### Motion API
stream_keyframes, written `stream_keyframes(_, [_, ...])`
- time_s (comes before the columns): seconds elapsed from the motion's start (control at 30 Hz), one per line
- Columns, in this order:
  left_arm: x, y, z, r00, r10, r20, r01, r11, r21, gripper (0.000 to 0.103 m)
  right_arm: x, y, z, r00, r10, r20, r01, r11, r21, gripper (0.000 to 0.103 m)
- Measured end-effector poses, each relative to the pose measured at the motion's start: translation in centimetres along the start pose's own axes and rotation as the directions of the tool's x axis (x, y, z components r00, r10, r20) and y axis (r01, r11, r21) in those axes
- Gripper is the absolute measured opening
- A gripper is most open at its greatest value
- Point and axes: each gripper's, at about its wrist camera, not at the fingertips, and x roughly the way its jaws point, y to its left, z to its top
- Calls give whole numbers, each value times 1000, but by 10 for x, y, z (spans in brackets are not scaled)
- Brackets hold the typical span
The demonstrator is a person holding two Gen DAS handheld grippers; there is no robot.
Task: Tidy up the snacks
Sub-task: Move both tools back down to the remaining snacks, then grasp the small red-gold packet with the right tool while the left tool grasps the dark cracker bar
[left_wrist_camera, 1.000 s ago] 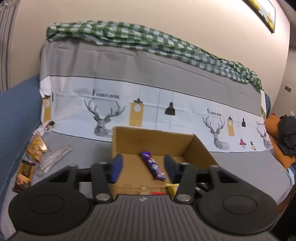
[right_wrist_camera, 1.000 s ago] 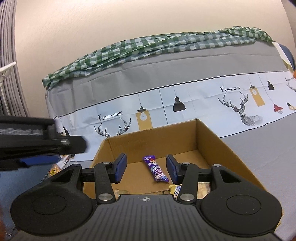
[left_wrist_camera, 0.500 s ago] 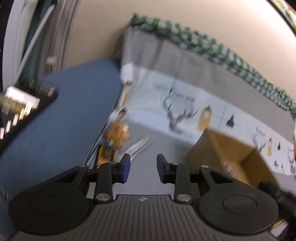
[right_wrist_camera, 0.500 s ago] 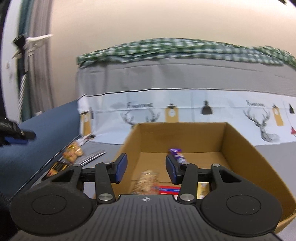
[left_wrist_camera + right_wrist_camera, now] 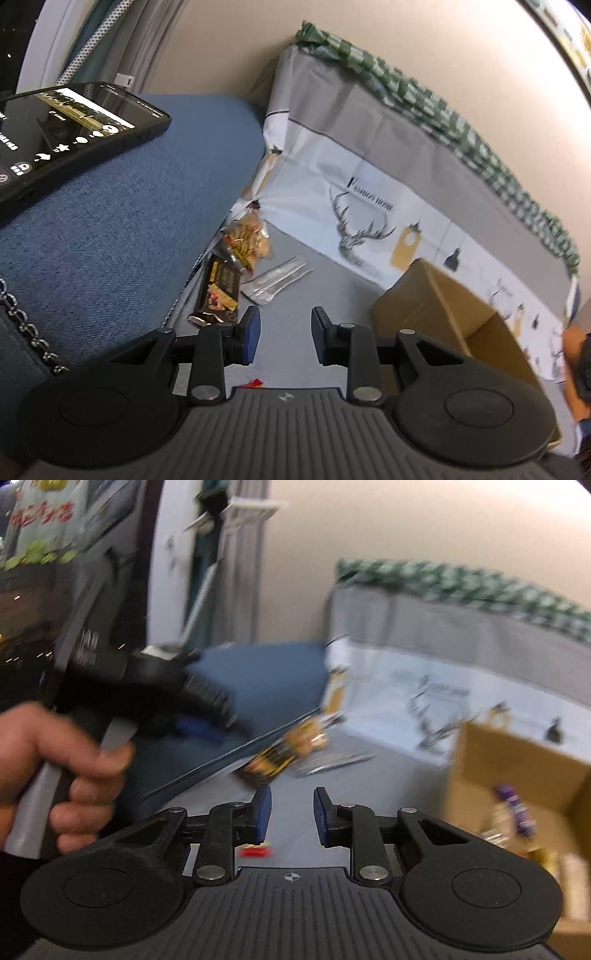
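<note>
A: Both tongs, left point(image 5: 283, 334) and right point(image 5: 291, 814), are closing on nothing; loose snacks point(image 5: 236, 266) lie by the armrest point(image 5: 122, 221).

B: Spread them first, then carry each to the box point(image 5: 517, 775).

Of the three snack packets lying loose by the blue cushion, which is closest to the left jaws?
The dark brown chocolate bar, lying just ahead of the left gripper. The golden cracker bag and the clear silvery packet lie farther off.
</note>
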Motion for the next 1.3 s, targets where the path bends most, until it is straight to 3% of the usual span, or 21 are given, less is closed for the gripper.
stream_keyframes(0.23, [-8,9,3,999,-29,14,29,999,-32,32,49,24,4,995,1,-102,-4,1000,-29,28])
stream_keyframes(0.47, [-8,14,4,999,-40,6,40,998,-47,33,116,32,-1,967,3,-255,-13,999,-37,48])
stream_keyframes(0.53, [-7,13,4,999,-33,2,33,999,-37,33,131,36,-7,954,-3,-298,-15,998,-60,45])
stream_keyframes(0.57, [-7,12,4,1000,-30,-1,29,999,-32,33,136,38,-11,948,-17,-318,-9,997,-78,33])
stream_keyframes(0.63, [-5,11,4,1000,-21,-6,21,999,-25,33,139,34,-13,942,6,-335,-24,998,-51,21])
stream_keyframes(0.73, [-1,8,3,1000,0,-18,0,1000,-10,34,131,24,-5,926,51,-375,-47,999,19,19])
stream_keyframes(0.93, [32,-4,3,995,90,-47,-86,994,72,40,78,9,15,936,-2,-353,-11,999,-34,19])
stream_keyframes(1.07, [73,-18,0,975,223,-13,-215,953,214,43,72,-5,2,943,-43,-330,54,998,24,19])
stream_keyframes(1.17, [103,-30,-9,942,334,25,-323,885,334,52,76,-14,-15,936,-30,-350,65,994,89,19])
stream_keyframes(1.3, [134,-37,-22,899,435,56,-413,799,438,64,87,-18,-22,927,-12,-376,62,991,121,19])
